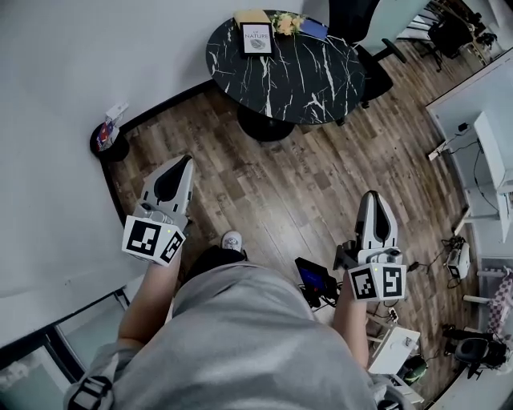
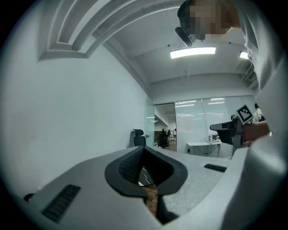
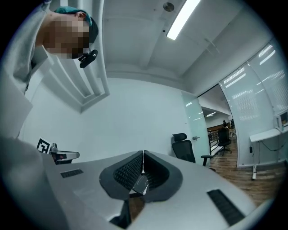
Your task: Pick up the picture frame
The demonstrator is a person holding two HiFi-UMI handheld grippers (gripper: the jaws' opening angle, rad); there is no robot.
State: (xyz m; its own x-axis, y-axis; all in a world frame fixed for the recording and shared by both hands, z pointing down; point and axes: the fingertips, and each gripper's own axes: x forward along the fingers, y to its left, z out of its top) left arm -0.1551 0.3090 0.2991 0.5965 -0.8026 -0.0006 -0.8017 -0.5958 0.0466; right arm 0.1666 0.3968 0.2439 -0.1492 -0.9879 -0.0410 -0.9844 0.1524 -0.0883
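A black picture frame (image 1: 257,39) with a white print stands upright at the far left of a round black marble table (image 1: 296,76), at the top of the head view. My left gripper (image 1: 187,161) is held well short of it over the wooden floor, jaws shut with nothing between them. My right gripper (image 1: 372,195) hangs lower right, also far from the table, its jaws shut and empty. In the left gripper view the pads (image 2: 135,164) meet at the tips; in the right gripper view the pads (image 3: 130,170) also touch.
On the table lie a tan book (image 1: 252,16), flowers (image 1: 286,23) and a blue notebook (image 1: 314,30). A black office chair (image 1: 370,48) stands behind the table. A small round stand (image 1: 107,140) sits by the left wall. White desks (image 1: 481,136) and cables fill the right side.
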